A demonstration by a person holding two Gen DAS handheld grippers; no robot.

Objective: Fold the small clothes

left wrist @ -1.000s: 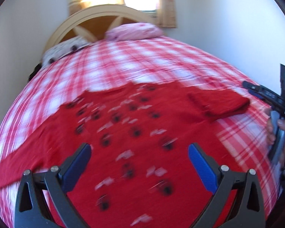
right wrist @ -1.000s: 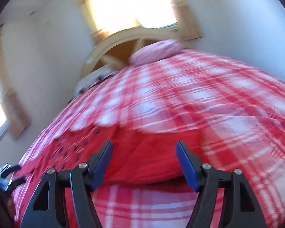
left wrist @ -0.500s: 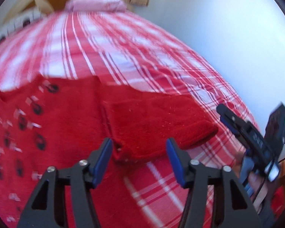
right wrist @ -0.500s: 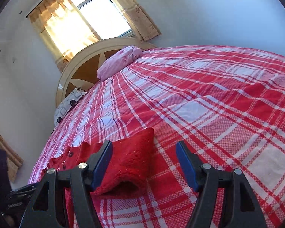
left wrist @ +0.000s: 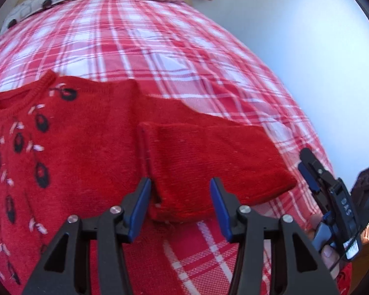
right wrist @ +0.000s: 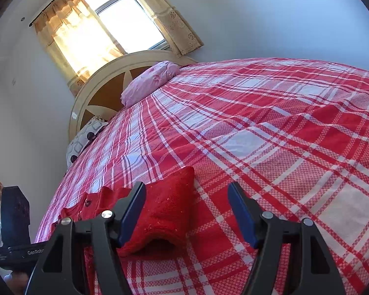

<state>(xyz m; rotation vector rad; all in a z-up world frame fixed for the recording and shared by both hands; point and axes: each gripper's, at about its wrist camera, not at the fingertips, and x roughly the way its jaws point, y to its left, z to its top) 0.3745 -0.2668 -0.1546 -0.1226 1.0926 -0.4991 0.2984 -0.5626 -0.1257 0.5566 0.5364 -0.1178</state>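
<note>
Left gripper [left wrist: 180, 202] has its blue fingers [left wrist: 140, 205] spread apart right at the near edge of the folded sleeve [left wrist: 209, 162], not gripping anything. Right gripper [right wrist: 187, 215] is spread wide too, its left finger just beside the sleeve's cuff end [right wrist: 164, 217], nothing pinched. The red sweater [left wrist: 69, 147], with dark berry patterns, lies flat on the plaid bed [left wrist: 140, 39], that sleeve doubled over on its right side. Pink pillow [right wrist: 151, 81] and headboard [right wrist: 103, 98] sit at the far end.

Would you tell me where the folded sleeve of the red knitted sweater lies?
In the left wrist view, the folded sleeve lies on the plaid bedspread, just ahead of the open left hand-held gripper.
</note>
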